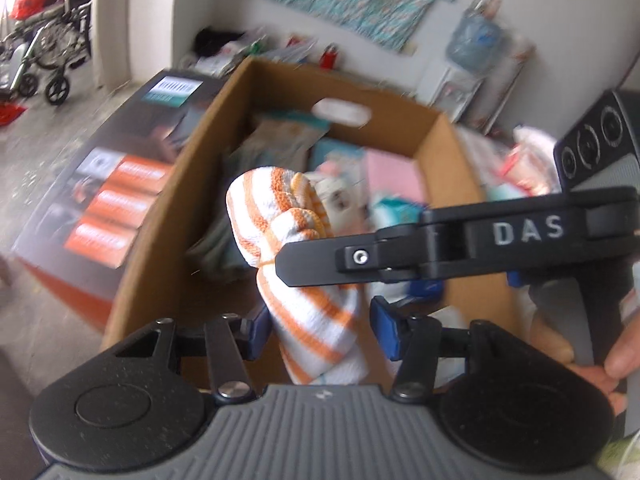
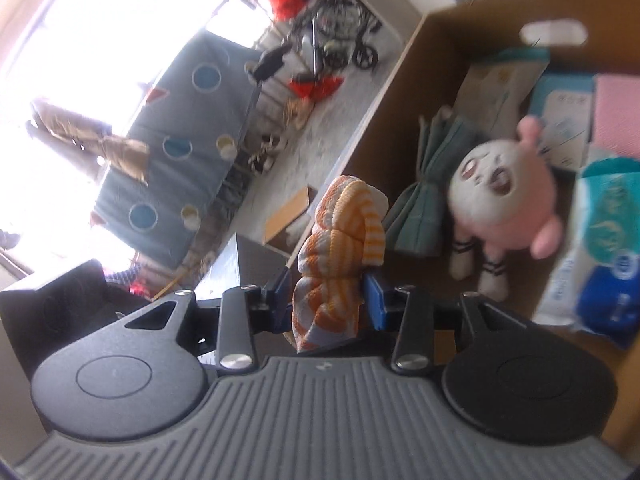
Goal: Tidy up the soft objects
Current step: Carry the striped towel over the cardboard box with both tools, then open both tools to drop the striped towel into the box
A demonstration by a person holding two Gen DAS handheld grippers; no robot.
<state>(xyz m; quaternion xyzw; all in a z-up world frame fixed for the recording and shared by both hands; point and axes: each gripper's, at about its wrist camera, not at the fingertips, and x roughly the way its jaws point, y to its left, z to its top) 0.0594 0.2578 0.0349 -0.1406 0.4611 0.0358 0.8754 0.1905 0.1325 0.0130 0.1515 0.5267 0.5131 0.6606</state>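
Note:
An orange-and-white striped cloth (image 1: 296, 248) hangs bunched above the near wall of an open cardboard box (image 1: 168, 220). My left gripper (image 1: 318, 332) has its blue pads on either side of the cloth's lower part. My right gripper (image 2: 330, 300) is shut on the same cloth (image 2: 344, 240); its black arm (image 1: 460, 244) crosses the left wrist view from the right. Inside the box (image 2: 384, 120) lie a pink-and-white plush toy (image 2: 500, 200), a folded green cloth (image 2: 424, 196), a tissue pack (image 2: 600, 248) and a pink folded item (image 2: 616, 112).
A printed black-and-orange carton (image 1: 104, 200) lies left of the box. A wheelchair (image 1: 48, 48) stands far left on the concrete floor. A dark speaker (image 1: 596, 140) and a water dispenser (image 1: 468, 60) are at the right. A grey cushion with circles (image 2: 180, 148) leans by the window.

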